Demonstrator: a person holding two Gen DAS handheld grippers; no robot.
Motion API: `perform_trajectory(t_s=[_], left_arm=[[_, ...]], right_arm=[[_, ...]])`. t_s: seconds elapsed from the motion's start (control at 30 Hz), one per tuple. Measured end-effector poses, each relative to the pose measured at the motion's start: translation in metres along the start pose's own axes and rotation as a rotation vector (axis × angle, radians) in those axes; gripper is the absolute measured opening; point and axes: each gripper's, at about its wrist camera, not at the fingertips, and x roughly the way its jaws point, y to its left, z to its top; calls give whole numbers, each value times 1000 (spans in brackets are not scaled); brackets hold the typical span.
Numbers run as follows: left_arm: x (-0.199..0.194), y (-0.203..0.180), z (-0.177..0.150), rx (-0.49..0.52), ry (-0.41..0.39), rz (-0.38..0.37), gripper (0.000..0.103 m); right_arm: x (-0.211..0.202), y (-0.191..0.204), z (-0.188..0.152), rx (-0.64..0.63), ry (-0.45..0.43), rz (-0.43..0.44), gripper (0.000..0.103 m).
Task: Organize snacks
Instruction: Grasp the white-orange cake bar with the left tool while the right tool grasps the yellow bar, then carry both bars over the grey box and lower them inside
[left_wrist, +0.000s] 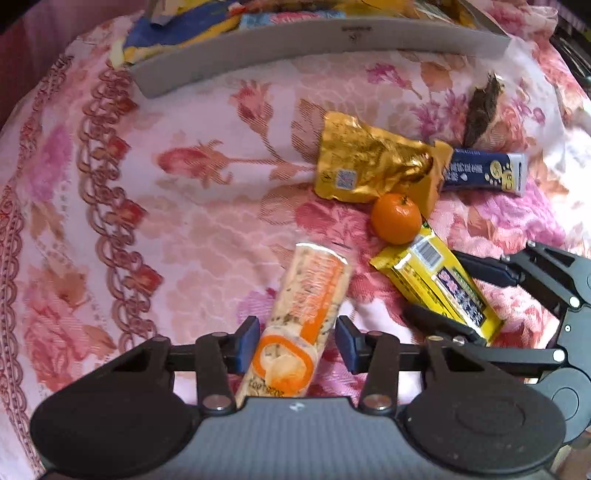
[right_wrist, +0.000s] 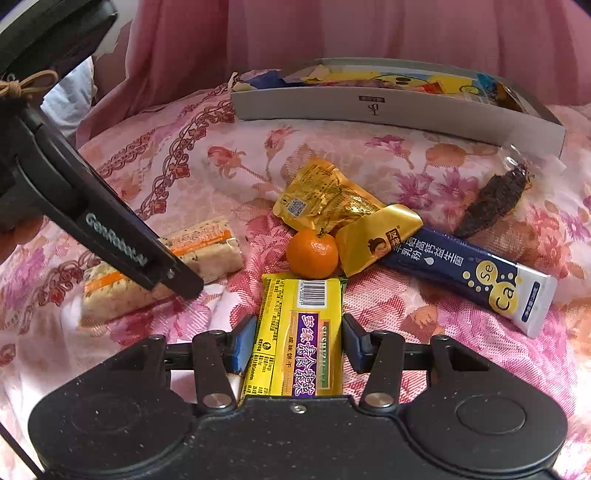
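My left gripper (left_wrist: 298, 345) is open around an orange-and-white cracker pack (left_wrist: 306, 314) lying on the floral cloth. A sliver of cloth shows between the pack and the right pad. My right gripper (right_wrist: 299, 343) has both blue pads against the sides of a yellow biscuit pack (right_wrist: 297, 332), which still rests flat on the cloth. In the left wrist view the yellow biscuit pack (left_wrist: 436, 280) sits between two black fingers. In the right wrist view one left-gripper finger (right_wrist: 181, 282) crosses the cracker pack (right_wrist: 207, 251).
A small tangerine (right_wrist: 312, 253) touches the yellow pack's far end. Behind it lie a gold pouch (right_wrist: 332, 203), a dark blue stick sachet (right_wrist: 469, 273) and a dark dried snack in clear wrap (right_wrist: 495, 201). A grey box (right_wrist: 388, 110) holding several snacks stands at the back.
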Motion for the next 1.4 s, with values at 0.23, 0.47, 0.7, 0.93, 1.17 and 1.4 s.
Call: perform_trajectory(t_s=[0.23, 0.47, 0.7, 0.93, 1.17, 1.4], left_arm=[[-4, -6, -18, 58, -10, 16, 50], [-12, -11, -42, -35, -16, 25, 36], [-29, -23, -55, -121, -15, 35, 35], [-48, -21, -48, -151, -18, 77, 35], [-68, -22, -38, -178, -112, 115, 35], [-87, -22, -9, -235, -270, 129, 35]], right_arm=[[2, 4, -2, -34, 3, -52, 63], [-1, 6, -5, 24, 26, -4, 50], [-11, 11, -7, -5, 17, 32, 49], [-31, 47, -19, -282, -61, -57, 49], [-51, 44, -13, -338, -233, -155, 49], [-61, 10, 13, -200, -430, -226, 49]])
